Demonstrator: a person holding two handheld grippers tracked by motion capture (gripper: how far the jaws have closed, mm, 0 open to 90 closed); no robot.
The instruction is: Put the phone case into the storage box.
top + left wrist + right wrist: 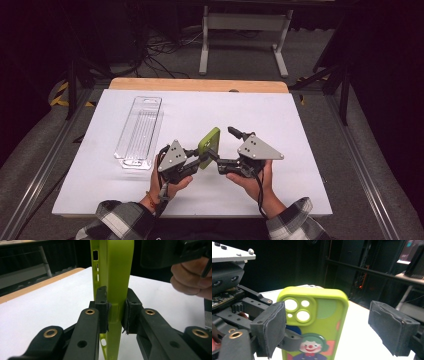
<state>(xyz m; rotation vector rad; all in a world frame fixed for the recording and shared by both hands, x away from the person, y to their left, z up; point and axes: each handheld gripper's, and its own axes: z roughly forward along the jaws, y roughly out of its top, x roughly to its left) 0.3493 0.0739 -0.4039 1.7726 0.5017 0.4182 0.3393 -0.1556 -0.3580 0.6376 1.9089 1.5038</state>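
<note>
A lime-green phone case [210,141] stands on edge above the white table [300,120], between my two grippers. In the left gripper view my left gripper [116,315] is shut on the case [112,270], its pads pressing both sides of the thin edge. In the high view the left gripper [200,159] meets the case's lower end. My right gripper [332,327] faces the case's back [322,312], which shows camera cut-outs and a clown picture. Its jaws stand wide open; the right pad [393,327] is well clear of the case. In the high view the right gripper [223,144] straddles the case from the right.
A clear plastic package tray [140,131] lies on the white sheet to the left of the grippers. A wooden table edge [200,85] runs along the back. Beyond it are a white stand [245,35] and cables on the floor. Both forearms wear plaid sleeves [115,222].
</note>
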